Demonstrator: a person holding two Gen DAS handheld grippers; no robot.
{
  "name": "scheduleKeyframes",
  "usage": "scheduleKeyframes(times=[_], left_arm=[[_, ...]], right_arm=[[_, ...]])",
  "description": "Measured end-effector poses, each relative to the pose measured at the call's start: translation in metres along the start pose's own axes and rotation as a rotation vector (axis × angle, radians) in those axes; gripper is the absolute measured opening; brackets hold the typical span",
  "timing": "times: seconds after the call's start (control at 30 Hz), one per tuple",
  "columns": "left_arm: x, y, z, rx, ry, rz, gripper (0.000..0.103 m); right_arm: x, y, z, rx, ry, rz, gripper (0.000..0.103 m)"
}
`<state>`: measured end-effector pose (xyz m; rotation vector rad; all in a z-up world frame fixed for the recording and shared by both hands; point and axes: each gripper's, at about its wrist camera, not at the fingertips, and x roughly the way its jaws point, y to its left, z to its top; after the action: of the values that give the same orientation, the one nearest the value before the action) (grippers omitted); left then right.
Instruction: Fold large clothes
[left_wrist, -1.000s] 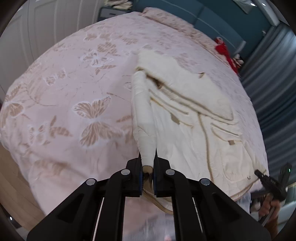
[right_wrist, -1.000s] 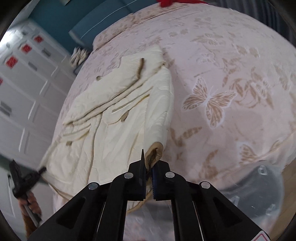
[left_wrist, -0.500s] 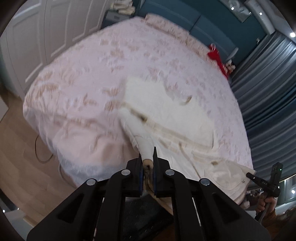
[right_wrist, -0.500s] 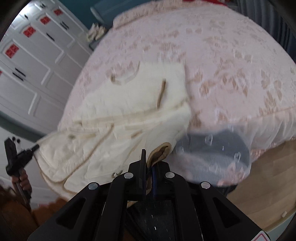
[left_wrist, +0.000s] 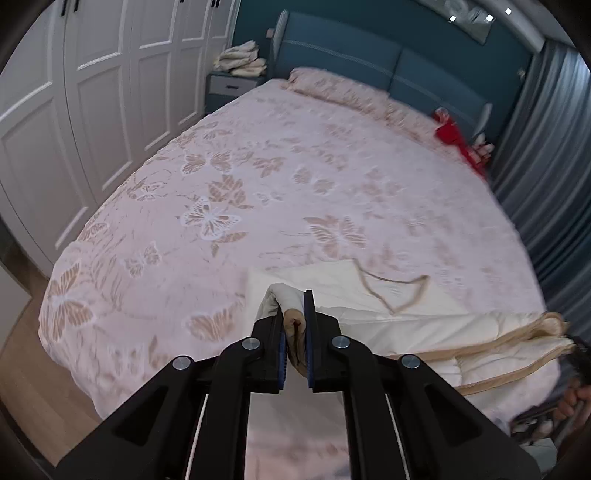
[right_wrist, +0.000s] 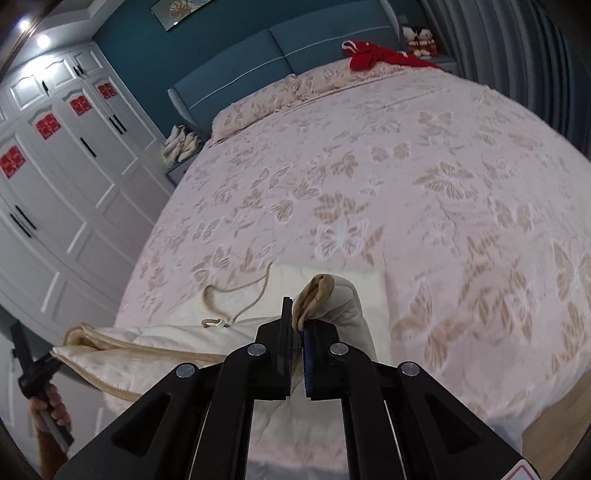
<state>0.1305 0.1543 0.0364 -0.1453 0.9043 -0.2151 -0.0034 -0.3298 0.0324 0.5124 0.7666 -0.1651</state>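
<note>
Left gripper (left_wrist: 294, 325) clamped on a tan-edged fold of the cream garment (left_wrist: 424, 325); right gripper (right_wrist: 298, 325) likewise pinching a tan cuff of the same garment (right_wrist: 155, 350), which hangs off the bed's near edge, its lower part cut off by the gripper bodies. Beyond: one pink butterfly bedspread (left_wrist: 295, 177); one red cloth (right_wrist: 373, 57) by the pillows; one blue headboard (right_wrist: 266, 55); white wardrobe (right_wrist: 66, 177) alongside; a cloth pile (left_wrist: 240, 59) on the nightstand, count unclear.
</note>
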Motion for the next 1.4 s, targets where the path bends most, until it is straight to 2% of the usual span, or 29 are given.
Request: scheduleKeyframes(times=[0.2, 0.33, 0.43, 0.53, 0.57, 0.63, 0.67, 0.7, 0.73, 0.77, 0.8, 0.9, 1.07, 1.13, 1.2, 1.23, 1.27, 1.3, 1.33, 1.37, 1.4], left_arm=[[0.08, -0.01, 0.011, 0.027, 0.084, 0.111, 0.008], [0.124, -0.005, 0.006, -0.009, 0.138, 0.16, 0.01], [0.149, -0.003, -0.001, -0.013, 0.166, 0.181, 0.011], [0.154, 0.002, -0.005, -0.038, 0.165, 0.164, 0.013], [0.145, 0.008, -0.003, -0.078, 0.147, 0.13, 0.016], [0.128, 0.015, 0.0, -0.133, 0.105, 0.07, 0.029], [0.109, 0.02, 0.002, -0.162, 0.04, 0.073, 0.06], [0.093, 0.023, 0.004, -0.174, -0.041, 0.127, 0.09], [0.066, 0.027, 0.006, -0.185, -0.174, 0.17, 0.095], [0.055, 0.029, 0.007, -0.178, -0.227, 0.165, 0.095], [0.05, 0.03, 0.012, -0.162, -0.234, 0.16, 0.095], [0.073, 0.029, 0.024, -0.107, -0.117, 0.141, 0.095], [0.142, 0.023, 0.016, -0.059, 0.108, 0.056, 0.094], [0.162, 0.017, 0.008, -0.049, 0.163, 0.026, 0.088], [0.181, 0.016, 0.0, -0.063, 0.221, -0.008, 0.071], [0.186, 0.016, -0.003, -0.08, 0.239, -0.018, 0.067], [0.188, 0.017, -0.004, -0.091, 0.246, -0.019, 0.059], [0.189, 0.017, -0.005, -0.101, 0.245, -0.025, 0.046], [0.189, 0.017, -0.005, -0.108, 0.242, -0.027, 0.04], [0.187, 0.018, -0.002, -0.119, 0.238, -0.031, 0.027], [0.182, 0.019, 0.0, -0.129, 0.227, -0.032, 0.015]], right_arm=[[0.063, 0.0, 0.004, -0.015, -0.002, -0.114, 0.004], [0.092, -0.015, 0.001, 0.07, -0.01, -0.085, 0.009], [0.093, -0.027, 0.001, 0.163, -0.052, -0.017, 0.019], [0.075, -0.031, 0.003, 0.204, -0.149, -0.003, 0.04], [0.063, -0.035, 0.003, 0.214, -0.196, 0.006, 0.049], [0.05, -0.037, 0.004, 0.206, -0.233, 0.015, 0.054], [0.045, -0.037, 0.003, 0.182, -0.235, 0.008, 0.055], [0.042, -0.036, 0.002, 0.154, -0.236, 0.0, 0.057], [0.041, -0.034, 0.0, 0.113, -0.233, -0.015, 0.058], [0.041, -0.033, -0.001, 0.08, -0.227, -0.031, 0.061], [0.046, -0.029, -0.005, 0.019, -0.209, -0.063, 0.062], [0.066, -0.026, -0.009, -0.058, -0.153, -0.105, 0.062], [0.108, -0.03, -0.008, -0.038, -0.074, -0.135, 0.062], [0.127, -0.036, -0.006, -0.006, -0.028, -0.15, 0.062], [0.143, -0.041, -0.005, 0.013, 0.005, -0.165, 0.062], [0.149, -0.041, -0.005, 0.016, 0.019, -0.166, 0.062], [0.156, -0.042, -0.005, 0.017, 0.042, -0.153, 0.057], [0.16, -0.041, -0.004, 0.017, 0.053, -0.141, 0.038], [0.164, -0.04, -0.004, 0.013, 0.07, -0.134, 0.029], [0.166, -0.037, -0.003, 0.008, 0.086, -0.141, 0.011], [0.166, -0.034, 0.0, 0.0, 0.088, -0.131, 0.009]])
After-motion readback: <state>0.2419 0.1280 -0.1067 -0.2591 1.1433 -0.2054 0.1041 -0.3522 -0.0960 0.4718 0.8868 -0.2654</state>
